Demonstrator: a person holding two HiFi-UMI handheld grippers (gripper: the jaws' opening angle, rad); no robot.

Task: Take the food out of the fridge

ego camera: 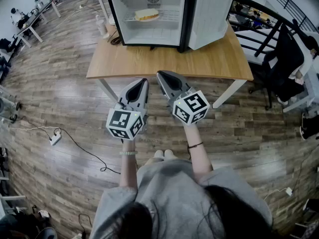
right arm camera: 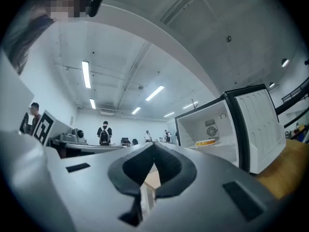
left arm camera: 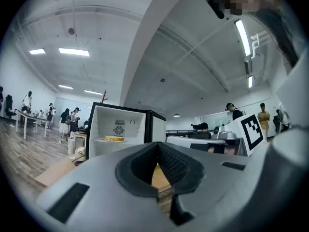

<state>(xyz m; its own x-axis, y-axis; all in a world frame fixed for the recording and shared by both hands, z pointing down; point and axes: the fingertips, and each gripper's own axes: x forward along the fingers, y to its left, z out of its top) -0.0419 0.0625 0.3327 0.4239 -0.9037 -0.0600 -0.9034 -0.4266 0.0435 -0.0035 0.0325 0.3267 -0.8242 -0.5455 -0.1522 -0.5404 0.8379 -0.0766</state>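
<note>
A small fridge (ego camera: 121,14) stands open on a wooden table (ego camera: 219,59), its door (ego camera: 210,18) swung out to the right. On its wire shelf lies the food (ego camera: 147,15), a flat yellow piece on a plate, also visible as the food (left arm camera: 115,138) and the food (right arm camera: 205,142) from each gripper. My left gripper (ego camera: 144,81) and right gripper (ego camera: 160,75) hover side by side in front of the table's near edge, well short of the fridge. Both are shut with nothing between their pads; the left gripper (left arm camera: 158,146) and right gripper (right arm camera: 154,146) show closed tips.
A white bottle (ego camera: 102,28) stands left of the fridge. A chair with a dark jacket (ego camera: 285,59) sits right of the table. A power strip (ego camera: 55,137) and cable lie on the wood floor at left. People and desks fill the far back.
</note>
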